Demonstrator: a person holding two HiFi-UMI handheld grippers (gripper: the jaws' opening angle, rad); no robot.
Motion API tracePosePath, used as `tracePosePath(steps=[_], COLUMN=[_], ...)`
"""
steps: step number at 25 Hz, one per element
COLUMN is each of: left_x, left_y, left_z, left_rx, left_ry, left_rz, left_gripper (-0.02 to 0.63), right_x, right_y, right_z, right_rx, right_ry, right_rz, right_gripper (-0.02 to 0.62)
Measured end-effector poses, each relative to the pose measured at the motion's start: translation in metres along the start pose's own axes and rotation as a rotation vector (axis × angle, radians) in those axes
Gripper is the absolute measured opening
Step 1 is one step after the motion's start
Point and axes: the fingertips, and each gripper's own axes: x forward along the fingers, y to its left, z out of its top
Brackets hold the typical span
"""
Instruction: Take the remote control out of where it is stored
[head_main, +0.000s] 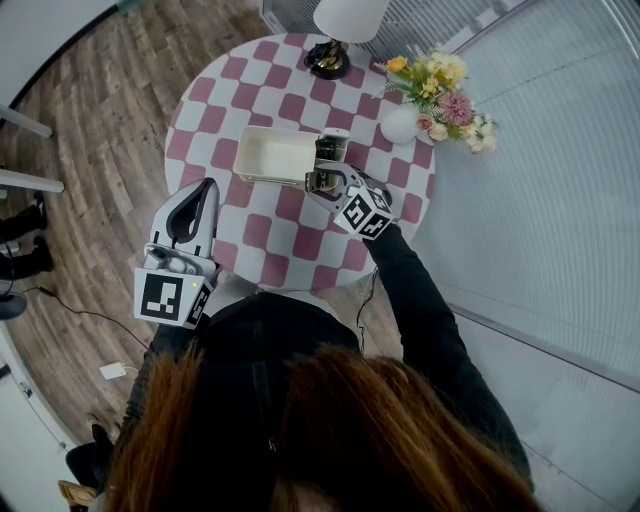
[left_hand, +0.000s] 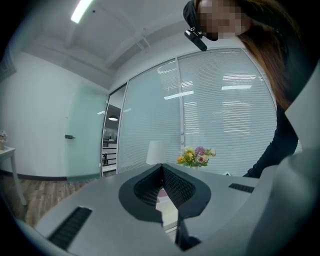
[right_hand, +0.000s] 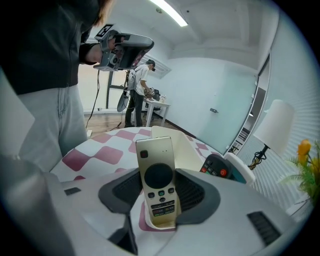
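Observation:
A pale gold remote control (right_hand: 155, 150) with a round dark pad and small buttons stands tilted between the pads of my right gripper (right_hand: 159, 173), which is shut on its lower half just above the checked table (head_main: 250, 90). From the head view, that gripper (head_main: 322, 182) sits at the right end of an open white box (head_main: 275, 155). A second, dark remote (right_hand: 216, 167) with a red button rests in a white and teal holder (right_hand: 241, 173) beside the box. My left gripper (head_main: 208, 187) hangs off the table's left edge, shut and holding nothing, its tips (left_hand: 161, 166) touching.
A white lamp (head_main: 335, 30) stands at the table's far edge and a white vase (head_main: 402, 125) of flowers (head_main: 440, 85) at its right. Glass walls with blinds lie behind. Another person (right_hand: 142, 90) stands at a desk far off.

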Motion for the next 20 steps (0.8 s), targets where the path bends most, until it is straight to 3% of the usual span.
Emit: tracePosePath(steps=[6, 12, 20], left_x=[0.002, 0.001, 0.002], left_y=[-0.002, -0.005, -0.013], left_z=[0.001, 0.001, 0.003], left_rx=[0.001, -0.001, -0.006], left_ry=[0.0, -0.006, -0.018], left_rz=[-0.018, -0.036, -0.079], left_gripper=[0.009, 0.009, 0.009], right_x=[-0.01, -0.026, -0.054], right_y=[-0.008, -0.021, -0.033], right_z=[0.007, 0.025, 0.038], right_rx=[0.081, 0.166, 0.395], right_ry=[-0.026, -0.051, -0.046], right_rz=[-0.058, -0.172, -0.355], right_gripper=[0.21, 0.21, 0.21])
